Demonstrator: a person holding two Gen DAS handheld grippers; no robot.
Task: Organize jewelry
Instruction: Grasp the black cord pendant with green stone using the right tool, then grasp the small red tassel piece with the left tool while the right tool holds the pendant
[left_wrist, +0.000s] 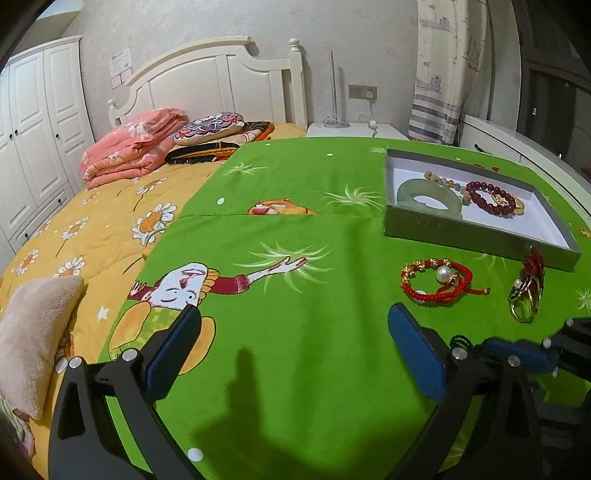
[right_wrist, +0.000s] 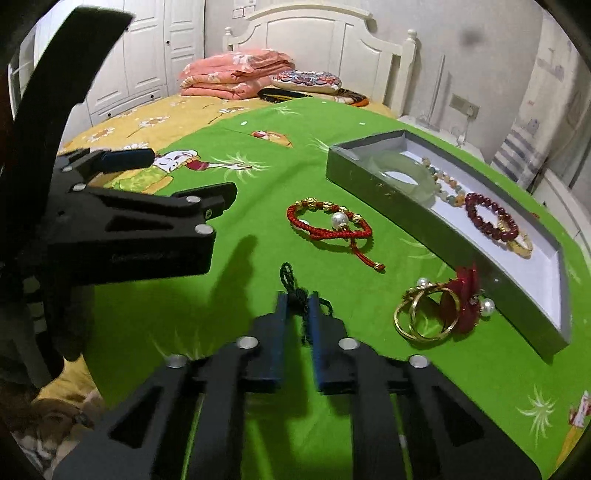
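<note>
Two claws hover over a green sheet (left_wrist: 295, 177) spread on the bed. The right claw (right_wrist: 298, 306) is pressed together, pinching a dark cord (right_wrist: 295, 295) between its blue pads; the cord's knotted end sticks out past the fingertips. The left claw (left_wrist: 293, 328) is spread wide with nothing between its fingers, held above bare sheet.

A shallow grey box (right_wrist: 388, 188) with a white floor lies on the sheet and serves as the landmark. Inside it sit a pale green bangle (left_wrist: 428, 197), a string of mixed pastel beads (left_wrist: 445, 181) touching the bangle, and a dark red bead bracelet (left_wrist: 489, 197) beside them, with a gold piece (right_wrist: 522, 245) partly under that bracelet.

Just outside the box's near wall lies a red woven bracelet (right_wrist: 328, 221) with gold beads and a pearl. Closer to the box's near corner, almost touching the wall, rests a cluster of gold rings (right_wrist: 424, 314) with a red ornament and small pearls. The pinched cord is held well apart from the box, on the near side of the red woven bracelet.
</note>
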